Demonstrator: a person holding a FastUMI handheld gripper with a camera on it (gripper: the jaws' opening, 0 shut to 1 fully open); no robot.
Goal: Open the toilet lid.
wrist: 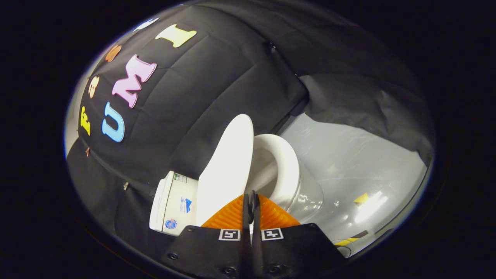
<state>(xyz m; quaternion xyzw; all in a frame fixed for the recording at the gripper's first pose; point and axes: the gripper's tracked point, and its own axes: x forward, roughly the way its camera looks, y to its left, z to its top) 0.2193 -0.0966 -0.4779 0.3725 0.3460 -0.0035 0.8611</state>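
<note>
Already raised, the toilet lid (pixel 228 162) stands nearly upright beside the seat (pixel 285 166), its long axis running away from the gripper (pixel 251 201), whose fingers sit pressed together, holding nothing.

You had black cloth walls (pixel 232 77) around a glossy grey floor (pixel 348 155) that caught bright light reflections.

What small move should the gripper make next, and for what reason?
Probably push the toilet lid a little further back toward the tank. The gripper is shut on the lid's edge, and the lid stands raised off the seat but apparently not yet leaning on the tank.
</note>
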